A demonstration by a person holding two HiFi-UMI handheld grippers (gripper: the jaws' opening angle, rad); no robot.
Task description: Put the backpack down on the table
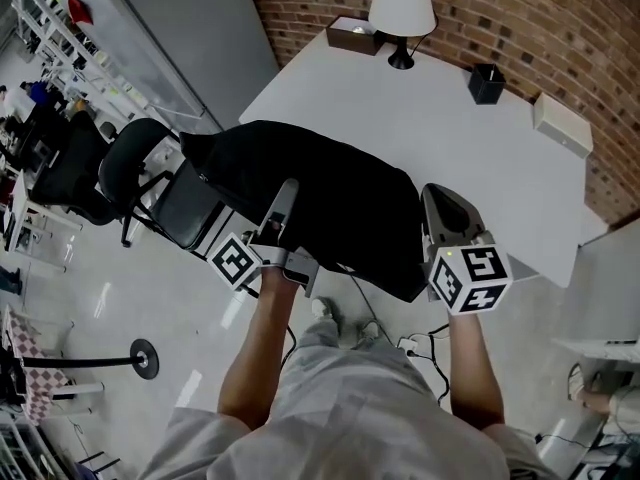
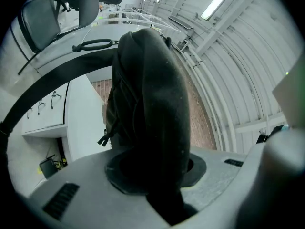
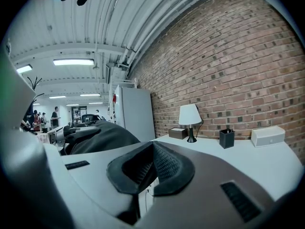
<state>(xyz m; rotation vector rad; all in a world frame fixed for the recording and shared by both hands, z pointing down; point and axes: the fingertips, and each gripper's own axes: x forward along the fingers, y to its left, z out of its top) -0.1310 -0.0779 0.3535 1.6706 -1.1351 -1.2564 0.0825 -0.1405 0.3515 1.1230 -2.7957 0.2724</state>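
Backpack (image 1: 320, 198), black, seen from above lying long-ways over the near left edge of the white table (image 1: 450, 148), one end reaching out over the floor toward a black office chair (image 1: 140, 168). Whether its underside bears on the tabletop cannot be told.

Left gripper (image 1: 283, 200): jaws closed on a fold of the backpack's black fabric. In the left gripper view the fabric (image 2: 152, 94) fills the gap between the pads and rises ahead of the left gripper (image 2: 157, 175), with a strap curving off to the left.

Right gripper (image 1: 435, 196): just beside the backpack's right end, over the table's near edge. In the right gripper view the dark pads of the right gripper (image 3: 151, 149) meet at their tips with nothing between them; the backpack (image 3: 102, 135) lies off to the left of the jaws.

Far side of the table, along the brick wall (image 1: 520, 18), left to right: a brown box (image 1: 352, 36), a table lamp (image 1: 402, 8) with a white shade, a black pen holder (image 1: 486, 83) and a white box (image 1: 562, 123).
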